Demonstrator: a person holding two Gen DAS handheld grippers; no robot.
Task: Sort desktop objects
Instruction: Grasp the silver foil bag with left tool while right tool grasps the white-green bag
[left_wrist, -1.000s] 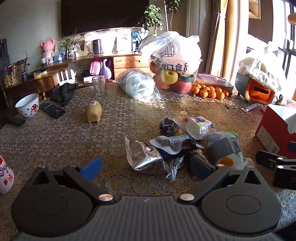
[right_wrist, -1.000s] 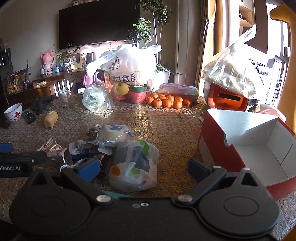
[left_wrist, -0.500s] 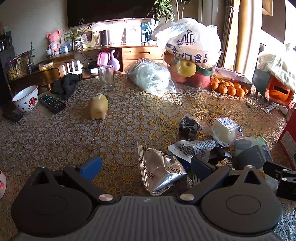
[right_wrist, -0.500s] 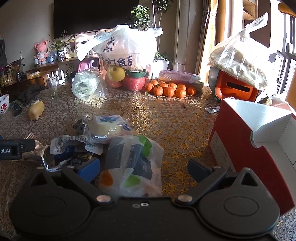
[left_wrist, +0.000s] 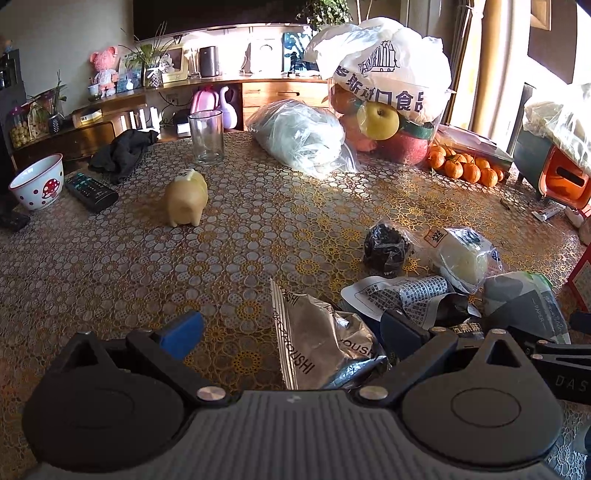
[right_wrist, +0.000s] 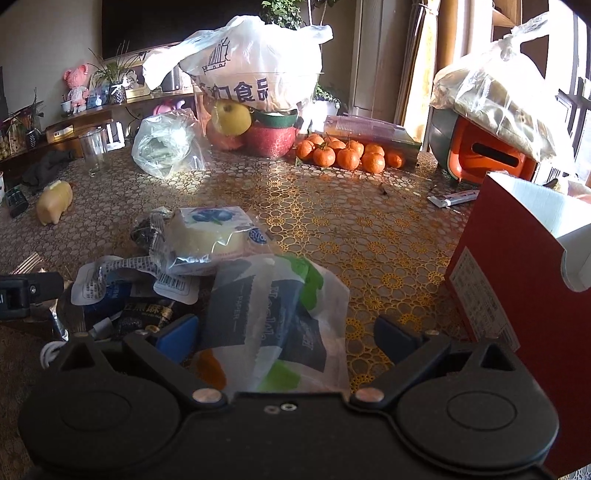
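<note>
A heap of snack wrappers lies on the patterned tablecloth. My left gripper (left_wrist: 291, 330) is open around a crumpled silver foil bag (left_wrist: 317, 339), which lies between its blue pads. My right gripper (right_wrist: 288, 334) is open over a white, grey and green tissue pack (right_wrist: 273, 317), also seen as a tissue pack (left_wrist: 524, 306) in the left wrist view. A wrapped cream cake (right_wrist: 207, 232) and a printed white wrapper (right_wrist: 122, 273) lie just beyond. A small black packet (left_wrist: 386, 245) sits behind the heap. The red cardboard box (right_wrist: 517, 266) stands open at the right.
A yellow pig figure (left_wrist: 186, 197), a glass cup (left_wrist: 206, 137), a remote (left_wrist: 90, 187) and a spotted bowl (left_wrist: 37, 181) stand to the left. Bags of fruit (right_wrist: 251, 92), tangerines (right_wrist: 347, 153) and an orange bin (right_wrist: 487, 155) line the far side.
Both grippers have moved forward and lower toward the heap. The foil bag now lies between the left pads, and the tissue pack fills the gap of the right gripper.
</note>
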